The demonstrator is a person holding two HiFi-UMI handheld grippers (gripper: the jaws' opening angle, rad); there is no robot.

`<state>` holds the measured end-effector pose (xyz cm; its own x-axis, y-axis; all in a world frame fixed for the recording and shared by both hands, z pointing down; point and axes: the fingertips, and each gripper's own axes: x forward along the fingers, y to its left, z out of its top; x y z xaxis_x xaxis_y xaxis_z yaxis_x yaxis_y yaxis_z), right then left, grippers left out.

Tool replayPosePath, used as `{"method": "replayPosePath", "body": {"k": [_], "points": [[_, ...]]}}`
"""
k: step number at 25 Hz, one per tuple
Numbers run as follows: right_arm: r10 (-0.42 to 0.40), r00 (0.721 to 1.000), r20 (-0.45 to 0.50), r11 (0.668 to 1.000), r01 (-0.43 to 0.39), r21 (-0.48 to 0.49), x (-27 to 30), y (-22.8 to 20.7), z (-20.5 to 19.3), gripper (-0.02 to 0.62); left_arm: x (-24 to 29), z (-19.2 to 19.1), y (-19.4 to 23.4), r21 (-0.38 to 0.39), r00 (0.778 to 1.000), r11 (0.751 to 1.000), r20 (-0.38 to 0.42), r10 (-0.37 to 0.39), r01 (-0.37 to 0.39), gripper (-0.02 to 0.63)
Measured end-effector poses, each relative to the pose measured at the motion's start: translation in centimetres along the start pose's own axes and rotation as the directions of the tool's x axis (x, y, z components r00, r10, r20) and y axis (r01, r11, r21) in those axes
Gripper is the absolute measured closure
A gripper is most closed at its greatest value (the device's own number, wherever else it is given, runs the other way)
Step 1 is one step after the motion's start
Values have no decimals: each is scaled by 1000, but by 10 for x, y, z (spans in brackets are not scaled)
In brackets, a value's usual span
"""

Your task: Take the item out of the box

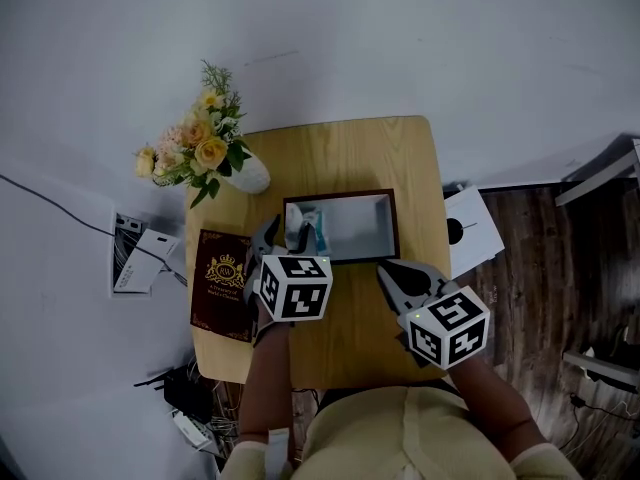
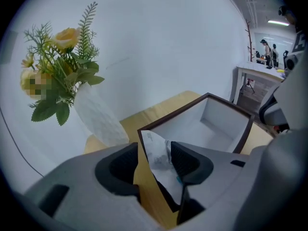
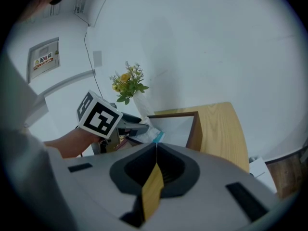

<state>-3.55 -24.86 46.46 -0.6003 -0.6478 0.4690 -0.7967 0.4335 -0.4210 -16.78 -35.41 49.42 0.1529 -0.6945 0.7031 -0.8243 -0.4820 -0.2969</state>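
Left gripper is reaching into the 9 o'clock end of the box, and we are seeing its jaws standing wide apart. Between them, a white crinkled packet is standing on edge, leaning slightly toward the right-hand jaw. We are spotting bare desk showing through the gap beside the left-hand jaw, so we are not calling this a clamp: the jaws are bracketing the packet, not pressing it from both sides.

From the head view, we are placing that packet inside the box, tucked against its 9 o'clock wall, with a touch of teal on its lower edge. We are watching the rest of the pale interior lying bare out toward 3 o'clock. The box itself is sitting near the middle of the wooden desk, dark brown rim all round.

Right gripper is hovering at 5 o'clock of the box, clear of the rim, and we are reading its jaws as brought together, tips meeting, with nothing held between them.

Around the action, we are noting a white vase of yellow flowers standing at 10 o'clock of the box, and a dark red book with a gold crest lying at 8 o'clock, just beside the left gripper's marker cube.
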Motion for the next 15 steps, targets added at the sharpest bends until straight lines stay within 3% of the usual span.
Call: {"method": "replayPosePath", "body": {"k": [9, 15], "points": [[-2, 1000, 5, 1000, 2, 3, -5, -1, -1, 566, -3, 1, 2, 23, 1000, 1000, -7, 12, -12, 388], [-3, 1000, 9, 1000, 3, 4, -9, -1, -3, 566, -6, 1, -1, 62, 999, 997, -5, 40, -40, 437]]}}
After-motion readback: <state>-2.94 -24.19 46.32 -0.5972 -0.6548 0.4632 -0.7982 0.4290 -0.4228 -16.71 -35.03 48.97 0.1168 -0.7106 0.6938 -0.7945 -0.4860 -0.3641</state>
